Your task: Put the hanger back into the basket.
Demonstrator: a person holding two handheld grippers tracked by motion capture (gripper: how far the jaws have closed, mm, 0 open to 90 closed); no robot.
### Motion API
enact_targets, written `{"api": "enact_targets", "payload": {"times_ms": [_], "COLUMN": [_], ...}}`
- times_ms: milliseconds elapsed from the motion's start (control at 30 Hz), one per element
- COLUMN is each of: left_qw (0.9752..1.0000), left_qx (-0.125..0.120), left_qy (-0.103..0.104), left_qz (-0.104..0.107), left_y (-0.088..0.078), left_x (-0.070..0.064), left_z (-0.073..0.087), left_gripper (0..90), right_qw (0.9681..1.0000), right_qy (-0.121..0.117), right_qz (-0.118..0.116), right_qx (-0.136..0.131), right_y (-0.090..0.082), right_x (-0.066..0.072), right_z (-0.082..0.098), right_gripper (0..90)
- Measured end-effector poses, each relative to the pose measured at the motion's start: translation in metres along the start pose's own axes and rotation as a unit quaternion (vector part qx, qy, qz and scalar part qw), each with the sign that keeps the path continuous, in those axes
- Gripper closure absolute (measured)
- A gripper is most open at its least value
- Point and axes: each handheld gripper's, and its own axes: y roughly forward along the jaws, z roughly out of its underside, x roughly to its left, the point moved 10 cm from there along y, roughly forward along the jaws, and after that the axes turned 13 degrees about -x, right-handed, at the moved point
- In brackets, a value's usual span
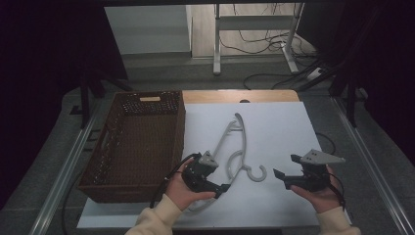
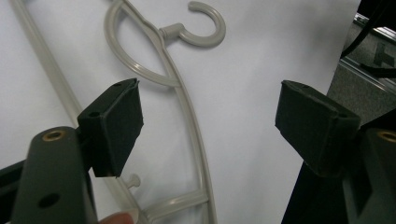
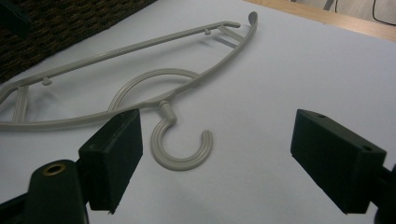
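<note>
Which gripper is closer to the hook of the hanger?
Left. The left gripper hovers over the hanger's lower shoulder, just beside the hook, jaws open around the bar without gripping it. The right gripper waits farther off, to the hook's right, open and empty.

Your left gripper (image 1: 221, 188) sits low, angled toward table centre, its 2 jaws spread wide. Your right gripper (image 1: 284, 172) points left, jaws wide apart too. Both hands cup the gripper bodies from below.

Grey hanger (image 3: 140, 74) beyond open jaws
</note>
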Motion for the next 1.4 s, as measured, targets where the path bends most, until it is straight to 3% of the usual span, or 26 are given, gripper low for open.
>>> {"api": "enact_targets", "payload": {"times_ms": [367,733,1300,1367,1400], "left_qw": [0.9998,0.9995,0.9987,0.9986,0.9984], "left_qx": [0.019,0.019,0.032,0.040,0.038], "left_qy": [-0.006,-0.025,-0.037,-0.030,-0.037], "left_qz": [0.006,0.009,0.016,0.018,0.017], "left_y": [0.017,0.023,0.041,0.043,0.045], "left_x": [-0.002,0.001,0.002,0.004,0.003], "left_z": [0.008,0.012,0.017,0.020,0.020], "left_gripper": [23.8,24.1,25.5,26.1,26.4], "right_qw": [1.0000,1.0000,0.9999,0.9999,0.9999], "right_qy": [0.002,0.000,-0.003,-0.004,-0.004], "right_qz": [-0.001,0.000,0.003,0.003,0.003], "right_qx": [0.002,0.006,0.010,0.011,0.012], "right_y": [0.000,0.001,0.001,0.001,0.002], "right_x": [0.001,0.000,0.000,0.000,0.000], "right_z": [0.001,0.003,0.004,0.004,0.005], "right_gripper": [16.5,16.5,16.5,16.5,16.5]}}
